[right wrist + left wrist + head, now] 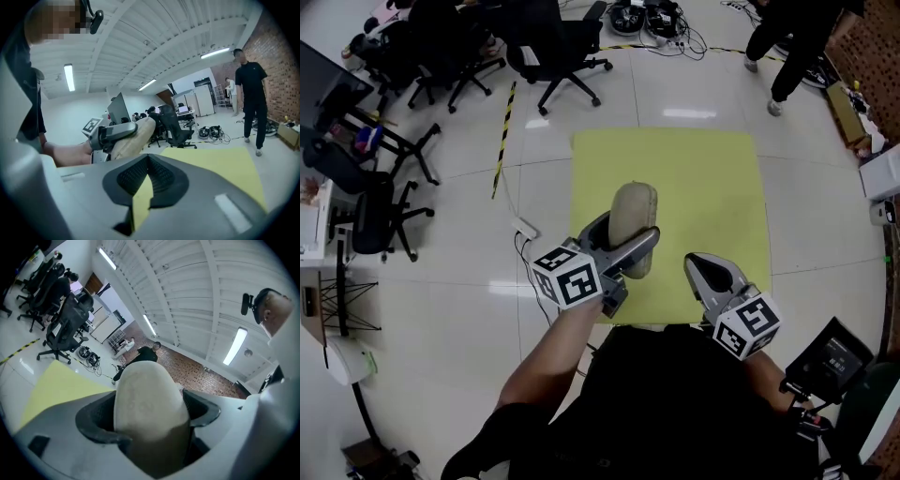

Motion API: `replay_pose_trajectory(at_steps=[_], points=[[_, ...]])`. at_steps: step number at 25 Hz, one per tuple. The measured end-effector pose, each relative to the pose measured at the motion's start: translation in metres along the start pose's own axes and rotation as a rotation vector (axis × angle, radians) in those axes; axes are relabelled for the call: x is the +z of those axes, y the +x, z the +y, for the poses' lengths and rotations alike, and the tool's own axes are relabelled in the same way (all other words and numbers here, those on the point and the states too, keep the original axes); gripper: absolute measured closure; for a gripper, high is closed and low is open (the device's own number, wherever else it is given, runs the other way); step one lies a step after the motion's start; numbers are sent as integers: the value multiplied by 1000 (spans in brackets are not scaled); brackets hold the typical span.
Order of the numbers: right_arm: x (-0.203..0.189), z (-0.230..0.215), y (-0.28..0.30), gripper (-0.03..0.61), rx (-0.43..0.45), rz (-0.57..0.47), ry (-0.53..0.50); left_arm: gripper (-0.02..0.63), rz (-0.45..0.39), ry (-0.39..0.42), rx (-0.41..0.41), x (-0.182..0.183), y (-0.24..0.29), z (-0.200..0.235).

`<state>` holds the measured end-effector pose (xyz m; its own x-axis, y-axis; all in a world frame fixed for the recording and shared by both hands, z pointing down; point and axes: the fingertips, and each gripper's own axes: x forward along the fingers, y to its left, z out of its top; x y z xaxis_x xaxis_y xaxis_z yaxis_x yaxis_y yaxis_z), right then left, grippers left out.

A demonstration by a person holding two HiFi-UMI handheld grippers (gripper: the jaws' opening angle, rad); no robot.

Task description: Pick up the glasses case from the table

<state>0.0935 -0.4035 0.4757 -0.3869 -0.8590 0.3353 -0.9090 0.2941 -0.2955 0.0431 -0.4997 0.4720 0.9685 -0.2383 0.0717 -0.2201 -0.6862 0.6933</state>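
Observation:
The glasses case (634,217) is a beige oval pouch. It is held up off the yellow table (694,178), tilted upward, with my left gripper (625,251) shut on its lower half. In the left gripper view the case (146,394) fills the gap between both dark pads and points toward the ceiling. My right gripper (710,274) hovers over the table's near right edge, shut with nothing in it. In the right gripper view its pads meet (149,163), and the case (136,135) shows to the left, clamped in the left gripper (114,133).
Black office chairs (553,47) stand on the white floor beyond and left of the table. A person (792,47) walks at the far right. A white power strip (525,227) and its cable lie on the floor by the table's left edge. Cables (652,19) are heaped at the back.

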Motion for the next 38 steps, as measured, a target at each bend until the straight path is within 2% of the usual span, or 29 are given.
replay_pose_trajectory(at_steps=[4,8,15,18,23,27,38], points=[[11,-11,8,577,-1,-35,39,178,-14,68,-21,9,-9,-13],[13,11,4,577,4,-55,101,178,-12,115,-38,8,-36,-31],[21,55,0,577,-35,-81,17,179,-24,187,-106,16,-83,-67],[22,61,-2,577,-63,-93,-11,179,-24,239,-125,21,-96,-72],[19,65,-13,577,-124,-97,-19,179,-31,214,-140,21,-104,-70],[10,68,-21,577,-138,-90,-24,179,-23,220,-142,17,-107,-74],[15,71,-34,577,-36,-82,-53,179,-73,259,-46,10,-106,-93]])
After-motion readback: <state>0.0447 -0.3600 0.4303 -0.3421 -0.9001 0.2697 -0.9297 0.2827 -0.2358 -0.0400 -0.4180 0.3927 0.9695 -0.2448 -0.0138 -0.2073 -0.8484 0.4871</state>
